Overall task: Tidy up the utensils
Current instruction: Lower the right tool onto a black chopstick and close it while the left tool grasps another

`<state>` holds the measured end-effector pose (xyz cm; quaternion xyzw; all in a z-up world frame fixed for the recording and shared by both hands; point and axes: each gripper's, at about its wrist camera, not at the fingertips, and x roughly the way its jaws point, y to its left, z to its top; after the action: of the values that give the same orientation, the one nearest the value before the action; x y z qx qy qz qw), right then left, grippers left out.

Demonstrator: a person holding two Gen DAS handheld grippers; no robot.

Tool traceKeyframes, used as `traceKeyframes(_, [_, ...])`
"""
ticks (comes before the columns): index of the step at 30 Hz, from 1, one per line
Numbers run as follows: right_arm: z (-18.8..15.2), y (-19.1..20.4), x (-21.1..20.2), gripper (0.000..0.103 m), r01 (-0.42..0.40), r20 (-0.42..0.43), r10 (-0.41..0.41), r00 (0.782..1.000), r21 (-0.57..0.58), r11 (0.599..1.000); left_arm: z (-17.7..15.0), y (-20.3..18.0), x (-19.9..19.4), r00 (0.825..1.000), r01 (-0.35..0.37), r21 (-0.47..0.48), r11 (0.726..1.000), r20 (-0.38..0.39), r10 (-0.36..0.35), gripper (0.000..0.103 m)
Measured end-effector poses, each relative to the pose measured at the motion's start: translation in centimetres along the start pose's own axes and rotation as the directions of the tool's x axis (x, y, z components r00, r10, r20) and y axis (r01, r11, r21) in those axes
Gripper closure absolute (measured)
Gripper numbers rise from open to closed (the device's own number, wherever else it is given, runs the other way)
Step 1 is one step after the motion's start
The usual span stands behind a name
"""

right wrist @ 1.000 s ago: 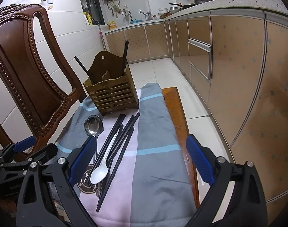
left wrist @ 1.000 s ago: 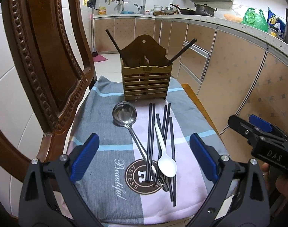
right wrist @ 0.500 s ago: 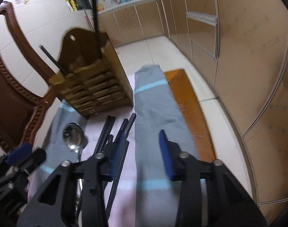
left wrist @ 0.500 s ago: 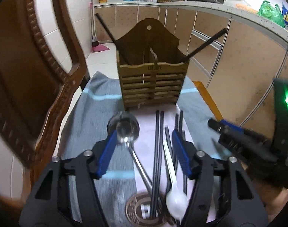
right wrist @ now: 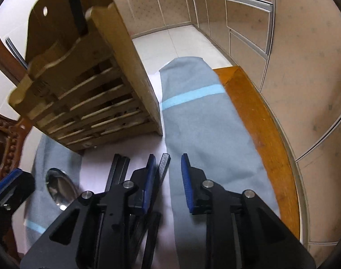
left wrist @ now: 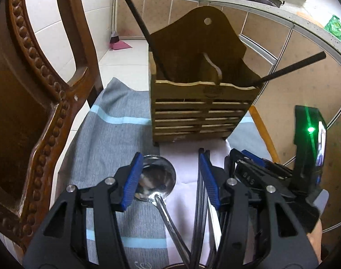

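Note:
A wooden utensil holder (left wrist: 199, 103) stands at the far end of the cloth with two black chopsticks (left wrist: 139, 20) leaning in it; it also shows in the right wrist view (right wrist: 85, 94). A steel ladle (left wrist: 158, 179) lies on the cloth, its bowl between the open fingers of my left gripper (left wrist: 169, 179). Several black chopsticks (left wrist: 200, 201) lie beside it. My right gripper (right wrist: 167, 179) is open low over the chopsticks (right wrist: 162, 165); one chopstick end lies between its fingers. The ladle bowl (right wrist: 58, 190) shows at the left.
A grey, pink and blue striped cloth (left wrist: 112, 134) covers a wooden table (right wrist: 255, 116). A carved wooden chair back (left wrist: 36, 89) stands close on the left. Kitchen cabinets (right wrist: 293, 67) run along the right. My right gripper's body (left wrist: 260, 174) sits next to the left one.
Both grippers have moved forward and down toward the utensils and narrowed. The left one now straddles the ladle bowl; the right one sits over the chopstick ends.

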<state>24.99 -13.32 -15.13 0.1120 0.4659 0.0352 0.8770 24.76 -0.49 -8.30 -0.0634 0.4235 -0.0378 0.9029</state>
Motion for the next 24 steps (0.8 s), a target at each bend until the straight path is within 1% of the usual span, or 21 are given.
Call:
traceKeyframes(2, [0.1,0.4,0.6,0.085,0.021,-0.001,-0.021,1.000,-0.011,1.000,0.0,0.0,0.2,1.000,-0.004,-0.002,1.000,0.001,0.004,0.051])
traceKeyframes(5, [0.2,1.6,1.0,0.087,0.076,0.009,-0.075,0.997,-0.064,0.995,0.0,-0.1,0.6,1.000,-0.013,0.010,1.000,-0.008,0.013,0.051])
traceKeyframes(8, [-0.1,2.0,0.8,0.090,0.079,0.003,-0.080,0.997,-0.096,0.992,-0.1,-0.4,1.0,1.000,-0.021,0.031,0.999,-0.022,0.022,0.051])
traceKeyframes(10, [-0.1,1.8,0.6,0.092,0.057,-0.008,-0.058,0.998,-0.100,0.993,-0.3,-1.1,1.4,0.999,-0.018,0.053,0.998,-0.038,0.020,0.051])
traceKeyframes(12, [0.0,0.8,-0.2,0.093,0.010,-0.013,-0.010,1.000,-0.063,0.998,-0.4,-1.8,1.7,0.999,-0.016,0.074,0.997,-0.045,0.019,0.051])
traceKeyframes(14, [-0.1,-0.2,-1.3,0.093,-0.026,0.007,0.026,1.000,-0.034,0.999,-0.6,-3.0,2.2,0.998,-0.009,0.104,0.995,-0.057,0.015,0.051])
traceKeyframes(15, [0.0,-0.9,-2.1,0.093,-0.062,0.021,0.062,0.998,-0.011,0.998,-0.7,-3.4,2.5,0.998,-0.008,0.115,0.993,-0.060,0.015,0.051])
traceKeyframes(18, [0.2,-2.6,-4.1,0.093,-0.125,0.065,0.122,0.990,0.040,0.991,-0.9,-4.6,3.8,0.997,-0.012,0.145,0.989,-0.077,0.024,0.051])
traceKeyframes(21, [0.1,-4.1,-5.3,0.093,-0.173,0.089,0.166,0.982,0.082,0.982,-0.8,-5.1,5.4,0.994,-0.015,0.146,0.989,-0.101,0.030,0.059])
traceKeyframes(24, [0.2,-4.7,-5.1,0.093,-0.181,0.081,0.174,0.981,0.090,0.979,-0.8,-5.1,6.9,0.991,-0.013,0.137,0.991,-0.127,0.031,0.066])
